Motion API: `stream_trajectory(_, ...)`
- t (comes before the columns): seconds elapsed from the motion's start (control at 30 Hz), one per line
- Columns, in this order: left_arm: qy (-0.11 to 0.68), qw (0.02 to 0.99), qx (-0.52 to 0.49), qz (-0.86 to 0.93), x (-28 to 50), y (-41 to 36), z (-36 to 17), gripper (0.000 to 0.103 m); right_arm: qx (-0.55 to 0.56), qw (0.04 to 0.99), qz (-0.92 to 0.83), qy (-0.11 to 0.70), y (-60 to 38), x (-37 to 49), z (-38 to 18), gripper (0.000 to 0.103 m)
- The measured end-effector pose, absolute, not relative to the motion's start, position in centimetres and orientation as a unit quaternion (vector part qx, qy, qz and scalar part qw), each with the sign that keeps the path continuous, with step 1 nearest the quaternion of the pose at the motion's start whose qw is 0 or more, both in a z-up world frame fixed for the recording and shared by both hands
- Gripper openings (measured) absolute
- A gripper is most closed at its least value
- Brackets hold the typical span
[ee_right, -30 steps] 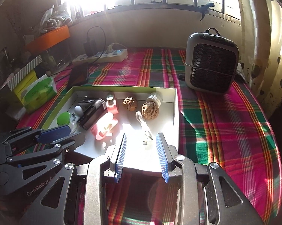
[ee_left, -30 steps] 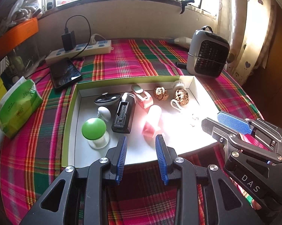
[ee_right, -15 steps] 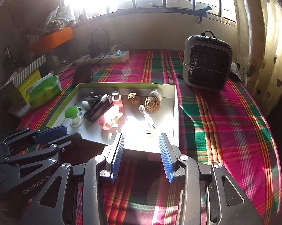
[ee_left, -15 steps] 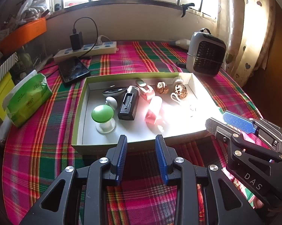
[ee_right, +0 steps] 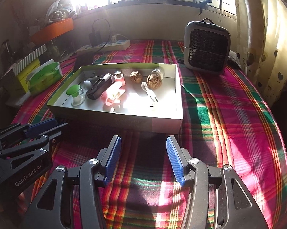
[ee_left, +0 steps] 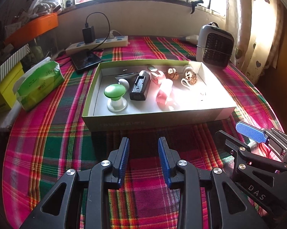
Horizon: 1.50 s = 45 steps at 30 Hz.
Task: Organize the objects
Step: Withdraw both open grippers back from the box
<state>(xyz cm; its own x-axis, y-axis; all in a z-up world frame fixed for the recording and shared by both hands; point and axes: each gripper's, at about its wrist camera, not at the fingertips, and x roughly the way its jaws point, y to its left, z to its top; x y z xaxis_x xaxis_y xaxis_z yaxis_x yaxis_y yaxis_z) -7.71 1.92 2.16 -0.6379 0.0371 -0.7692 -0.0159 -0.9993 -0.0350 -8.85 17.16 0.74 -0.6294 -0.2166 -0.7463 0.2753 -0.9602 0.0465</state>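
Observation:
A shallow green-walled box [ee_left: 155, 121] [ee_right: 124, 121] sits on the plaid cloth. Inside lie a green mushroom-shaped piece [ee_left: 114, 92] [ee_right: 73, 91], a black rectangular device [ee_left: 140, 85] [ee_right: 98, 87], pink items [ee_left: 164, 93] [ee_right: 113, 93], two walnuts [ee_left: 172, 73] [ee_right: 154, 80] and a white clip [ee_right: 149, 93]. My left gripper [ee_left: 143, 143] hovers over the cloth in front of the box, open with nothing between its fingers. My right gripper [ee_right: 143, 143] is also short of the box's near wall; its jaws are opening, and nothing is between them. Each gripper shows at the edge of the other's view.
A small grey heater [ee_left: 215, 47] [ee_right: 206, 47] stands at the back right. A power strip [ee_left: 97, 43] with a charger, a dark phone [ee_left: 86, 59], a green tissue pack [ee_left: 38, 85] and yellow boxes [ee_left: 4, 87] line the left and back.
Both grippers have drawn back from over the box to the cloth in front of it. The right gripper's jaws have spread wider; the left jaws keep the same gap.

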Motion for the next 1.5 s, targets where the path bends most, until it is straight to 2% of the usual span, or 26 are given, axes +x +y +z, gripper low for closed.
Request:
stream_trajectory(0.5, -0.002, -0.010, -0.437, 0.900, -6.9, 1.9, 0.2, 0.030, 0.429, 0.124, -0.894, 0.049, 17.0, -7.9, -1.1, 0.052)
stream_trajectory(0.63, -0.003, -0.013, -0.430, 0.903, -6.9, 2.1, 0.2, 0.030, 0.431, 0.117, -0.894, 0.044, 17.3, -8.1, -1.1, 0.059)
stream_trajectory(0.8, -0.015, -0.021, -0.426, 0.904, -6.9, 2.2, 0.1, 0.032, 0.432, 0.110, -0.894, 0.048, 17.5, -8.3, -1.1, 0.060)
stream_trajectory(1.03, -0.017, -0.021, -0.426, 0.904, -6.9, 2.1, 0.1, 0.033, 0.435, 0.104, -0.893, 0.053, 17.5, -8.6, -1.3, 0.068)
stream_trajectory(1.5, -0.016, -0.021, -0.426, 0.904, -6.9, 2.2, 0.1, 0.033, 0.435, 0.103, -0.893, 0.053, 17.6, -8.6, -1.2, 0.070)
